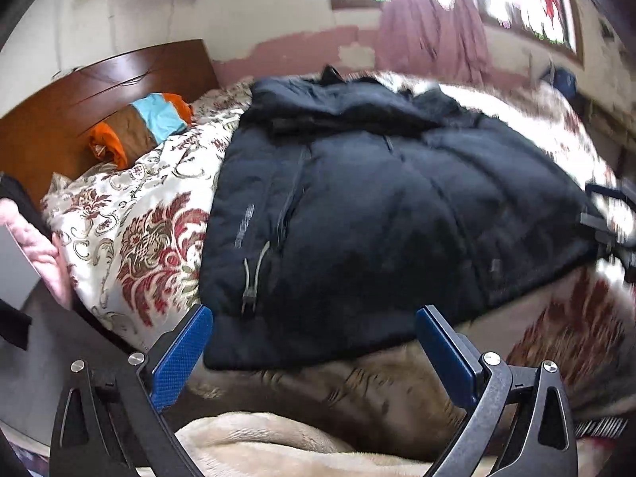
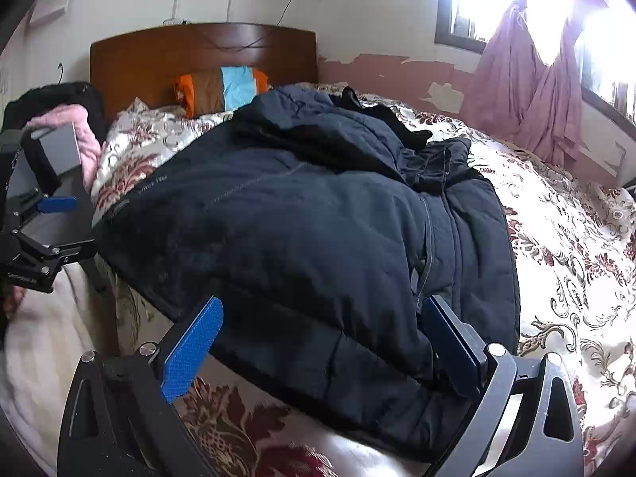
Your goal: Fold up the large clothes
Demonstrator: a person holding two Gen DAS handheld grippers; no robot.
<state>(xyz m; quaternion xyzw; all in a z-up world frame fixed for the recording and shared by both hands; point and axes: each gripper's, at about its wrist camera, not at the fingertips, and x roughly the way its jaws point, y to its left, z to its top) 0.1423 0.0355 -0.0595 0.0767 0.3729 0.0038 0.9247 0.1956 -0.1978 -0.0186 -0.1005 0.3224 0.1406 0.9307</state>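
Note:
A dark navy padded jacket (image 1: 377,206) (image 2: 298,218) lies spread on the bed, hood bunched at the far end and a zipper running along it. In the left wrist view, my left gripper (image 1: 315,314) is open, fingers wide apart just at the jacket's near hem and holding nothing. In the right wrist view, my right gripper (image 2: 324,304) is also open, straddling the jacket's near edge, with its right finger (image 2: 449,342) close against the fabric. The left gripper (image 2: 47,206) also shows at that view's left edge. The right gripper (image 1: 608,218) appears blurred at the far right of the left wrist view.
A floral red-and-cream quilt (image 2: 556,238) covers the bed. A wooden headboard (image 2: 198,51) and a striped orange, brown and blue pillow (image 2: 222,91) are at the far end. Pink curtains (image 2: 528,91) hang by a window. A beige blanket (image 1: 278,445) lies near me.

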